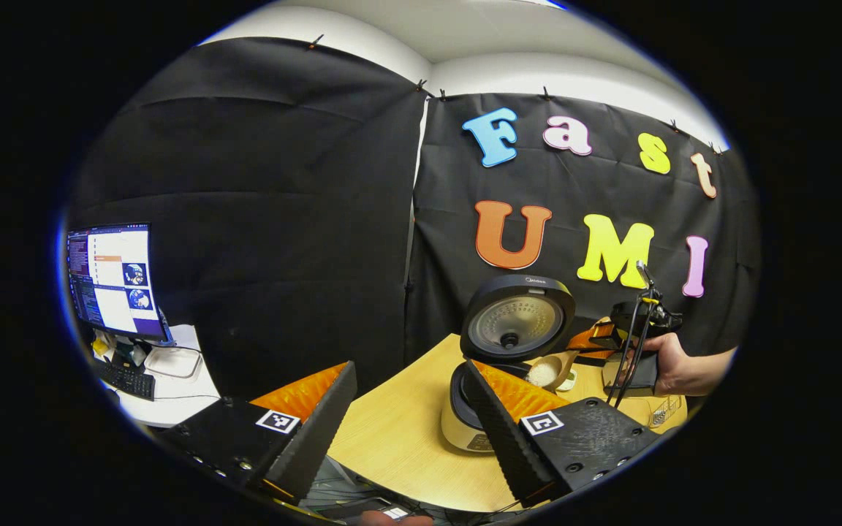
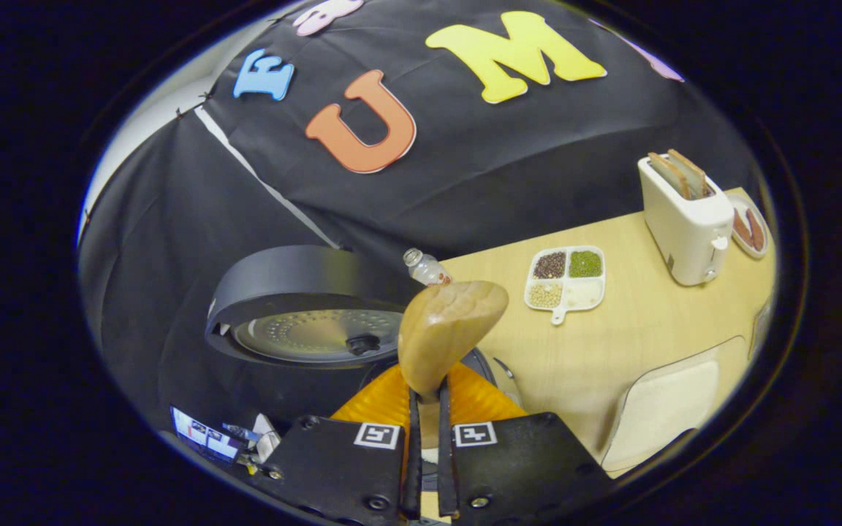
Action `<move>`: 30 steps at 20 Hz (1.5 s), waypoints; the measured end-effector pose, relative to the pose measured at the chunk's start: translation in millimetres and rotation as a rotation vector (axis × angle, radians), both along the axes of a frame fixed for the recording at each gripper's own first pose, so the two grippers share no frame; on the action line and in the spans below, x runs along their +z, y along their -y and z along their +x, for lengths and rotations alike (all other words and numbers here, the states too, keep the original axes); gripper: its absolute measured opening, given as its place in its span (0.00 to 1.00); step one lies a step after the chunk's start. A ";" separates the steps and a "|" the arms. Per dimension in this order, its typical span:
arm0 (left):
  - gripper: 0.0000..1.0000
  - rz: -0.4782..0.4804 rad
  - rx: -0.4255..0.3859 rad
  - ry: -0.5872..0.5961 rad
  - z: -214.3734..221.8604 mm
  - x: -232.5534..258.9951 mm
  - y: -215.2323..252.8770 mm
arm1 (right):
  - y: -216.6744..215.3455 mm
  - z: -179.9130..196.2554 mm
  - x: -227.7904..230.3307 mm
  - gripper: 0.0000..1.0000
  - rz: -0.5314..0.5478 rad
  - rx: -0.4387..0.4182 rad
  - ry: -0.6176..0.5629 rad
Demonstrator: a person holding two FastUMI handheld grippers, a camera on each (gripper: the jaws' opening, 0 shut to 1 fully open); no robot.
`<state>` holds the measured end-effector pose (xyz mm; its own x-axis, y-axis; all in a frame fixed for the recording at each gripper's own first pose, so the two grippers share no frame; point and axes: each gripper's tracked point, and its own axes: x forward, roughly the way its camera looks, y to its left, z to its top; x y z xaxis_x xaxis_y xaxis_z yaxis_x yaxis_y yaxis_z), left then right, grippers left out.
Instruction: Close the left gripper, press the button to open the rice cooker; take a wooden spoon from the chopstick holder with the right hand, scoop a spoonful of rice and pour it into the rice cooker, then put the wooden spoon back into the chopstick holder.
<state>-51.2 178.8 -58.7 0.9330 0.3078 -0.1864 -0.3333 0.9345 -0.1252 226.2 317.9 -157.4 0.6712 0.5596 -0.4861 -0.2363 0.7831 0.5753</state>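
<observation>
The rice cooker [image 1: 463, 427] stands open on the wooden table, its round lid [image 1: 516, 321] upright behind the pot. My left gripper [image 1: 410, 365] hangs open in front of it, holding nothing; its right finger covers part of the pot. My right gripper [image 1: 611, 336], held by a hand [image 1: 677, 361], is shut on the wooden spoon [image 1: 549, 372], whose bowl carries white rice at the pot's right rim. In the right gripper view the spoon [image 2: 450, 332] rises from between that gripper's [image 2: 427, 398] closed fingers, beside the lid [image 2: 311, 307].
A divided tray of grains [image 2: 566, 279], a white toaster [image 2: 684, 219], a small bottle [image 2: 427, 268] and a pale mat [image 2: 666, 409] lie on the table. A wire holder [image 1: 666, 413] sits near the hand. A monitor [image 1: 110, 281] and keyboard [image 1: 125, 380] stand far left.
</observation>
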 end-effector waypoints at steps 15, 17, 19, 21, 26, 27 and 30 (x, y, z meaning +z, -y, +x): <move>0.95 0.040 -0.013 -0.012 -3.4 -0.4 5.4 | -24.8 1.2 9.7 0.14 -0.265 0.077 0.179; 0.95 0.037 -0.008 -0.012 -5.6 -1.5 3.3 | -31.1 -2.4 15.8 0.14 -0.313 0.097 0.227; 0.95 0.028 -0.005 -0.012 -8.7 -1.7 1.0 | -38.8 -5.3 21.6 0.14 -0.363 0.128 0.275; 0.95 0.017 -0.006 -0.008 -10.1 -0.2 1.8 | -42.9 -7.4 22.9 0.14 -0.411 0.161 0.326; 0.95 0.001 -0.008 -0.007 -13.0 -2.1 -2.3 | -55.4 -12.6 34.9 0.14 -0.522 0.212 0.454; 0.95 -0.009 -0.009 -0.004 -11.9 -2.5 -1.7 | -58.5 -14.9 38.7 0.14 -0.548 0.223 0.484; 0.95 -0.010 -0.027 -0.016 -11.4 -7.6 1.6 | -68.6 -22.4 50.2 0.14 -0.626 0.266 0.594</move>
